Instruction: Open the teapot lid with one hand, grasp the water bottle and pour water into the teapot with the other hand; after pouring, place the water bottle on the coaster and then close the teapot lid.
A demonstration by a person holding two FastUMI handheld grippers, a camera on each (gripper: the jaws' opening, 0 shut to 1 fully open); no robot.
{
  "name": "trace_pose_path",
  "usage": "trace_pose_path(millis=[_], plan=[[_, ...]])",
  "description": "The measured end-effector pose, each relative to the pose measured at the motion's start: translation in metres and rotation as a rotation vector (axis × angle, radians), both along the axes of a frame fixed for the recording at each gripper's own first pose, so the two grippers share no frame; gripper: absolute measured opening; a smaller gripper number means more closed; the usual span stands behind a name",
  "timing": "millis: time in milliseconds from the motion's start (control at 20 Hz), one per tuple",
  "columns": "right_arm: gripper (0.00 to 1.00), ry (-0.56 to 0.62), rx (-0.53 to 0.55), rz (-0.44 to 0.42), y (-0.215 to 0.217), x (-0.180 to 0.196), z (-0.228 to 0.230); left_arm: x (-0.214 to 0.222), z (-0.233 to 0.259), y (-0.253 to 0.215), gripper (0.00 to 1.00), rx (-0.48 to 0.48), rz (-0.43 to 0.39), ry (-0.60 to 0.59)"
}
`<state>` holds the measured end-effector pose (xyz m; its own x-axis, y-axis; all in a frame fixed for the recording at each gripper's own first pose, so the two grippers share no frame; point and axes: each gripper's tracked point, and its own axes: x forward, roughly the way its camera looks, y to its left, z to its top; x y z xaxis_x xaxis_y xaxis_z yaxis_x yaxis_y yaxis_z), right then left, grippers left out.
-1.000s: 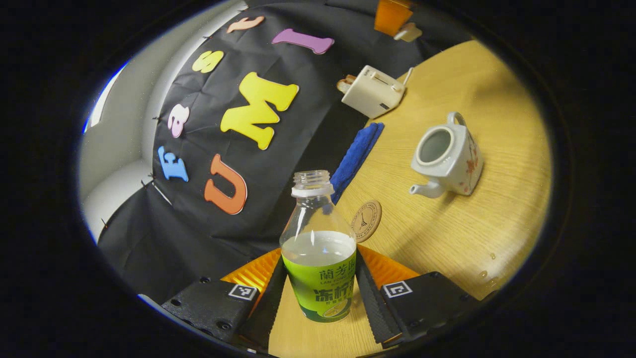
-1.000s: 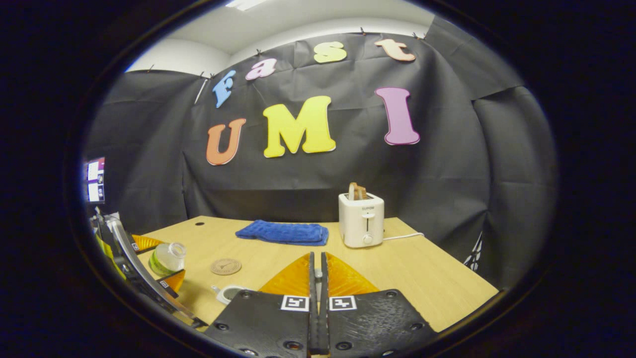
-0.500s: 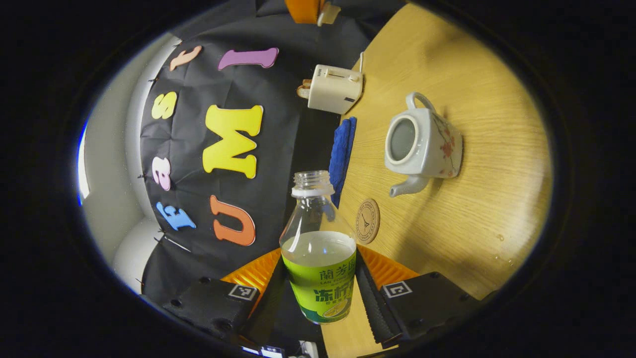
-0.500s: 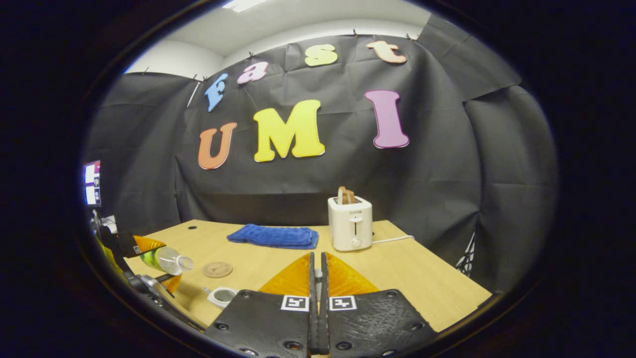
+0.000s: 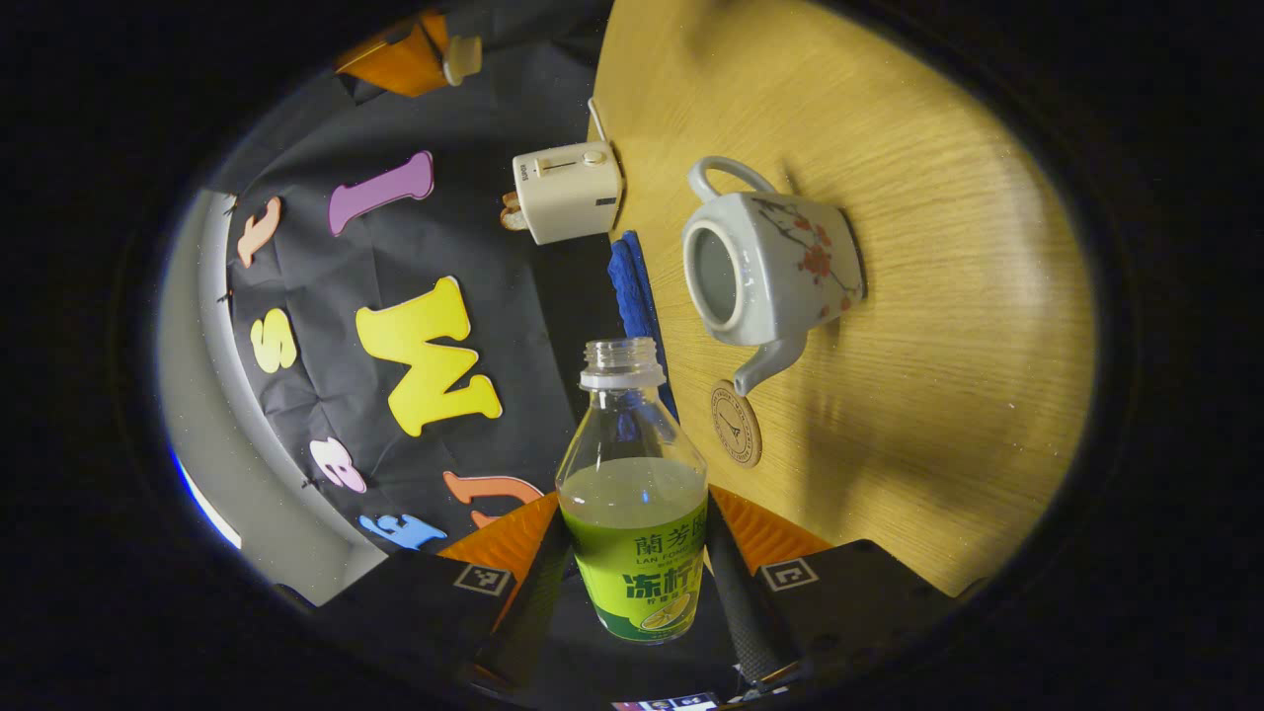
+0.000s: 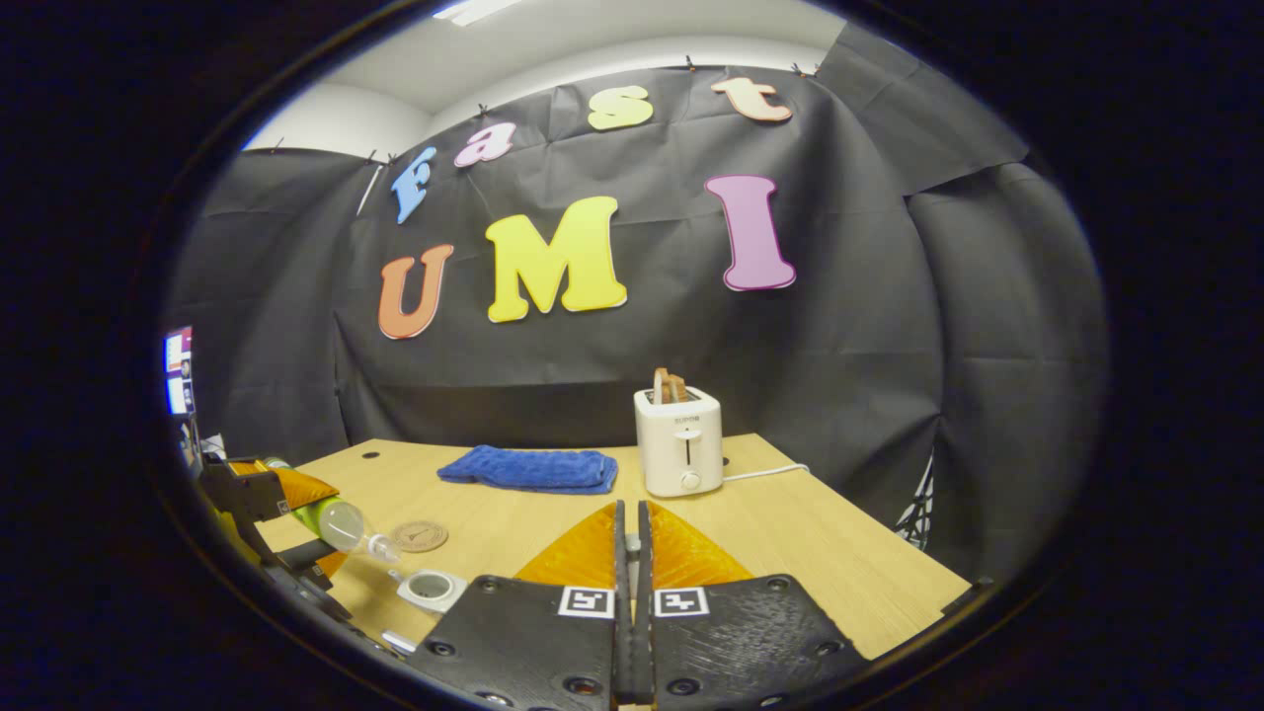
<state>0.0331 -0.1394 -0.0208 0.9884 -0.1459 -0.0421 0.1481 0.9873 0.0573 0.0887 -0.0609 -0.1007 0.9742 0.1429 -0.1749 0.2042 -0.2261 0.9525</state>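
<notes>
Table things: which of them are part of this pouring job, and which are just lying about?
Part of the job:
water bottle, held in the left gripper
teapot, lid off
coaster
right gripper

Just lying about:
toaster
blue cloth

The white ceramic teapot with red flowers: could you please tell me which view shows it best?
The left gripper view: the white ceramic teapot with red flowers shows whole, with open mouth, handle, spout and painted side. The right gripper view catches just its open rim, small and low, beside that gripper's body.
</notes>
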Motion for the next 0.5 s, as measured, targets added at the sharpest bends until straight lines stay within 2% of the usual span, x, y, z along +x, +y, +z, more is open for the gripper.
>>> trace_pose_path(millis=[250, 500], plan=[[0.00, -0.019, 0.001, 0.001, 0.000, -0.005, 0.007, -0.002, 0.005, -0.017, 0.76, 0.136, -0.029, 0.009], [0.00, -0.030, 0.015, 0.002, -0.003, -0.008, 0.011, 0.006, 0.017, -0.017, 0.75, 0.249, -0.013, 0.017]])
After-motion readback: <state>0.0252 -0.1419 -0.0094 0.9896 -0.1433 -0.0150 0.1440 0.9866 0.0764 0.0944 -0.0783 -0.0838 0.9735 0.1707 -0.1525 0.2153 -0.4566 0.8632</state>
